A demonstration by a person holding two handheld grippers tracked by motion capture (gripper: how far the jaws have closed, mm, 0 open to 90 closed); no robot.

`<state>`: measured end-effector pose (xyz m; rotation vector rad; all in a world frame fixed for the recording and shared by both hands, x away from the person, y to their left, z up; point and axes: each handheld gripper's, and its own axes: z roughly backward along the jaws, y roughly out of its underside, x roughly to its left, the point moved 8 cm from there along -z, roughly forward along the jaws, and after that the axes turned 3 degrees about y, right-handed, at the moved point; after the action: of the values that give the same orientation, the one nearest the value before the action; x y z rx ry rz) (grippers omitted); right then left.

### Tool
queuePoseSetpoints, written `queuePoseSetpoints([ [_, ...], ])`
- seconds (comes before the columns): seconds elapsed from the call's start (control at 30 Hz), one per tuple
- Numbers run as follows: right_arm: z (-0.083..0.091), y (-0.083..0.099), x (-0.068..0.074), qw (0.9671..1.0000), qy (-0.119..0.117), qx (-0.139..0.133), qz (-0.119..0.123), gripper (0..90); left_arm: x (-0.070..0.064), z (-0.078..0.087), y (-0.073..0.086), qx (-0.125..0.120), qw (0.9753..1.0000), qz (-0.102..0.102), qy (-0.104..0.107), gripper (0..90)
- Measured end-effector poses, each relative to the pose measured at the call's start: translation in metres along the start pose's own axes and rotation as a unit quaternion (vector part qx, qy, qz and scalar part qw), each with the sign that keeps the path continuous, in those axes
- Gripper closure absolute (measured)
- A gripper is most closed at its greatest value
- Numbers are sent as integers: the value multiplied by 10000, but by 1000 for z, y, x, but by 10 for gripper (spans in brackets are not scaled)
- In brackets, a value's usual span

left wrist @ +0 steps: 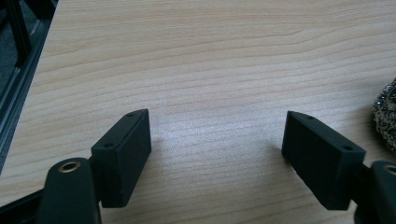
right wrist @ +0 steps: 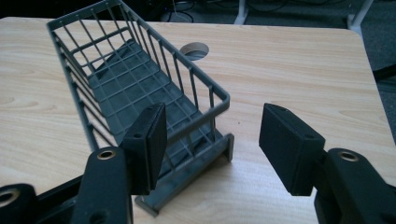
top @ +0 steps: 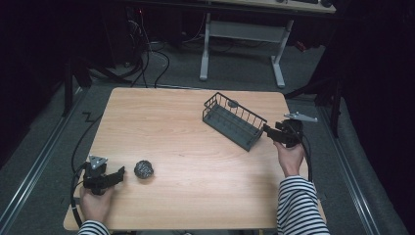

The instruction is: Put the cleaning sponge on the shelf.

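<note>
While the right gripper (top: 272,133) sits at the near end of the wire basket (top: 234,122), its jaws stand apart with the basket's corner post between them, not clamped. Well left of the basket, near the table's (top: 195,147) front edge, lies a steel scourer (top: 144,169). Just left of the scourer, the left gripper (top: 117,175) rests with jaws wide apart, holding nothing. No writing can be read.

Light wood-grain surface (top: 195,142) with rounded corners. A dark wire basket (top: 234,121) stands near the far right corner; a steel-wool scouring ball (top: 144,169) lies near the near left corner.
</note>
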<state>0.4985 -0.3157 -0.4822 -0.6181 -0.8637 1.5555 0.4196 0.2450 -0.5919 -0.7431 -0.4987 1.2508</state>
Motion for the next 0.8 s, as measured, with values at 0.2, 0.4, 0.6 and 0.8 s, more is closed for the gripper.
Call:
queuePoseSetpoints([
  [0.2, -14, -11, 4, 9999, 61, 115, 38, 414, 0, 0, 0, 1, 10000, 0, -2, 245],
  [0.4, -28, -9, 1, 9996, 163, 239, 13, 414, 0, 0, 0, 2, 10000, -2, -2, 245],
  [0.6, -34, -10, -2, 9996, 113, 241, -131, 413, 0, 0, 0, 2, 10000, 1, -5, 245],
  [0.8, -44, -16, 4, 9993, 136, 356, 37, 423, 0, 0, 0, 1, 10000, 3, -7, 245],
])
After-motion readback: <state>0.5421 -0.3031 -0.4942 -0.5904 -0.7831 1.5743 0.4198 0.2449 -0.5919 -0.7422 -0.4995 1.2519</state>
